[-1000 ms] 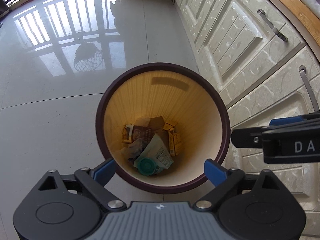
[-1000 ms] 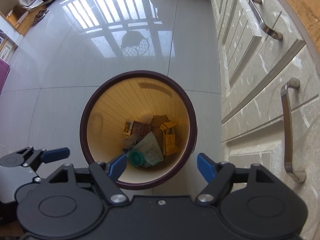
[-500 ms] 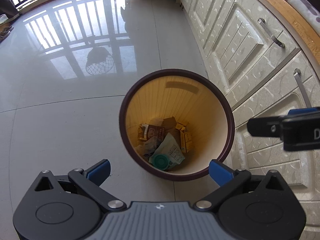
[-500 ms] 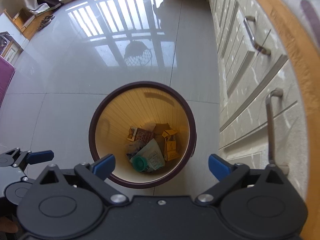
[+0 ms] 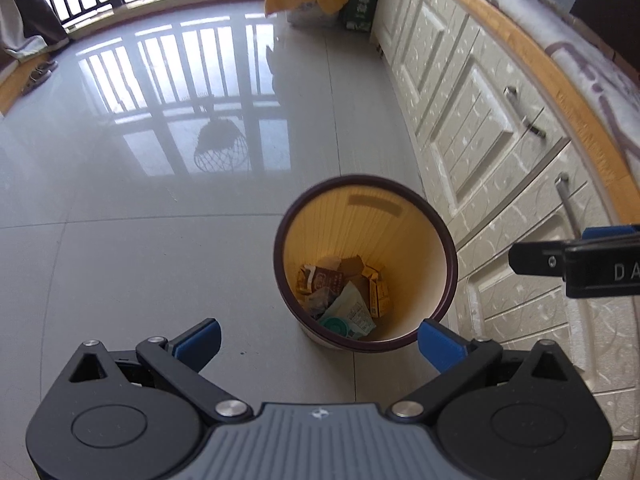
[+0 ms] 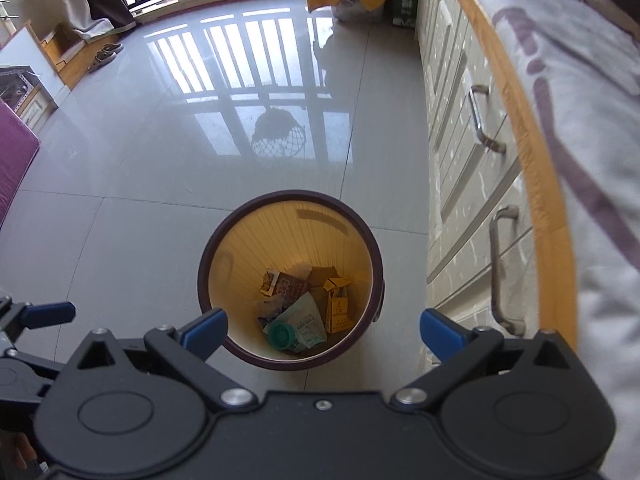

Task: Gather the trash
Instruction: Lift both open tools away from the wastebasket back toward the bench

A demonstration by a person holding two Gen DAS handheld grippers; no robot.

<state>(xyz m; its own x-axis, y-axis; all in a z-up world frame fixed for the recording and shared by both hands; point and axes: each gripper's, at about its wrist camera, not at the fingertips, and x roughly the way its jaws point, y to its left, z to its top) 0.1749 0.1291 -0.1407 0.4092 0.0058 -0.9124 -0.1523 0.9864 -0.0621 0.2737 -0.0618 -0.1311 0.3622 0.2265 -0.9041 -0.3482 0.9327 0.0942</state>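
The left gripper (image 5: pixel 318 338) stands with its jaws wide apart and nothing between them; they have just been opening. The right gripper (image 6: pixel 323 330) likewise has its jaws spread fully, empty, and has just been opening. Both point steeply down at the floor (image 5: pixel 160 240). The bin (image 5: pixel 444 240) stands on the grey tiles just beside the cabinets (image 5: pixel 480 140); in the left wrist view it lies right of centre, in the right wrist view at lower centre (image 6: pixel 212 248). The trash (image 5: pixel 344 292) lies at the bottom of the bin: a brown packet, yellow cartons, a pale green packet and a teal lid (image 6: pixel 282 334) at the near side of the heap. In the left wrist view one finger of the right gripper enters from the right edge, in front of the cabinets. In the right wrist view a blue-tipped finger of the left gripper shows at the lower left edge. A railing reflection crosses the floor in the upper half of both views.
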